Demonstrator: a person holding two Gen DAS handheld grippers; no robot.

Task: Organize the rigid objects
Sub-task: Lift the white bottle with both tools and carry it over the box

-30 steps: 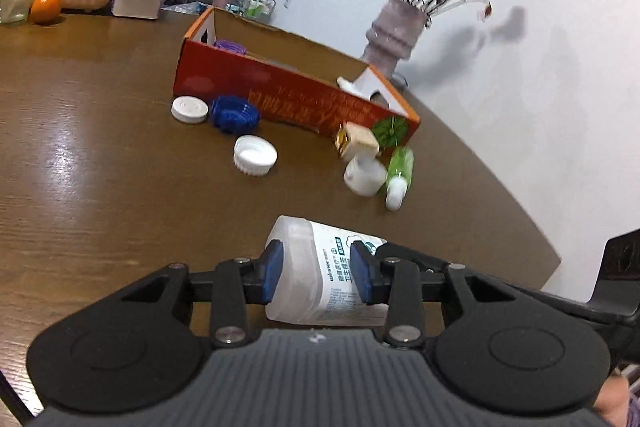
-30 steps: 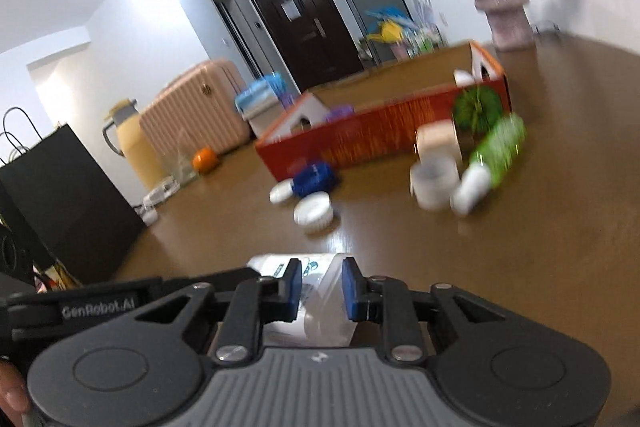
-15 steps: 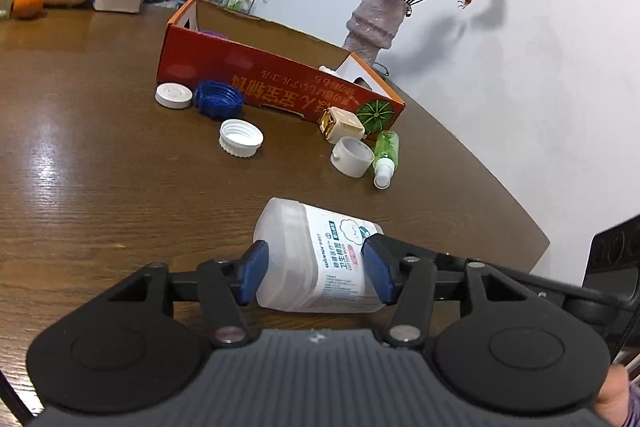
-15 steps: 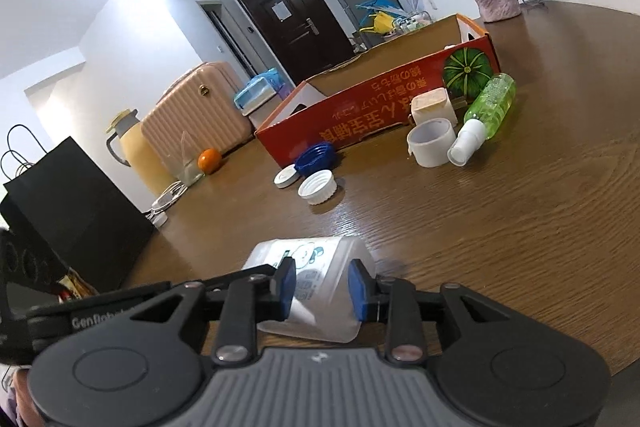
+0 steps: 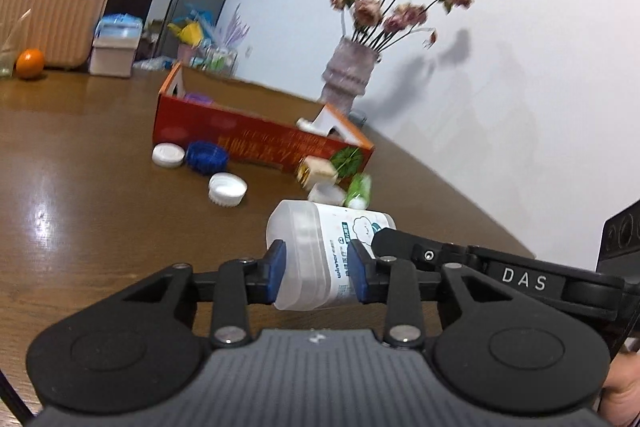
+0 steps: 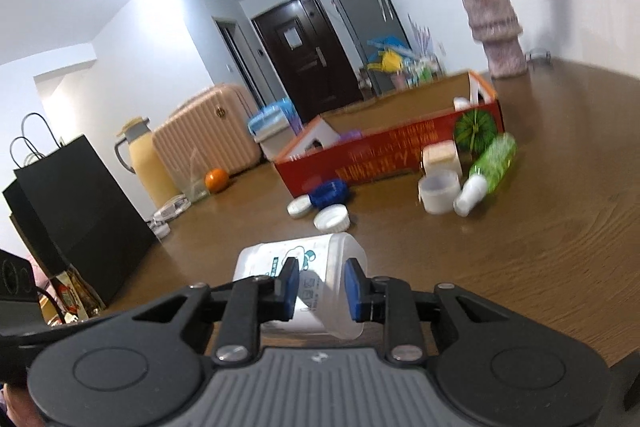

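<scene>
A clear plastic jar (image 5: 320,255) with a printed label is held on its side just above the brown table. My left gripper (image 5: 316,277) is shut on one end of it. My right gripper (image 6: 322,287) is shut on the other end of the jar (image 6: 304,275); its arm (image 5: 500,275) shows in the left wrist view. Farther off stands an open red cardboard box (image 5: 256,139). In front of it lie a blue cap (image 5: 207,157), two white caps (image 5: 227,189), a white cup (image 6: 438,193), a beige cube (image 6: 440,159) and a green spray bottle (image 6: 490,169).
A vase of dried roses (image 5: 350,75) stands behind the box by the white wall. An orange (image 5: 29,63) and a small tissue box (image 5: 114,51) sit at the table's far left. The table edge (image 5: 460,195) runs along the right. A black bag (image 6: 72,199) stands beside the table.
Both grippers have closed tighter on the jar and lifted it slightly. The views have tilted up, and the box and caps now sit farther ahead.
</scene>
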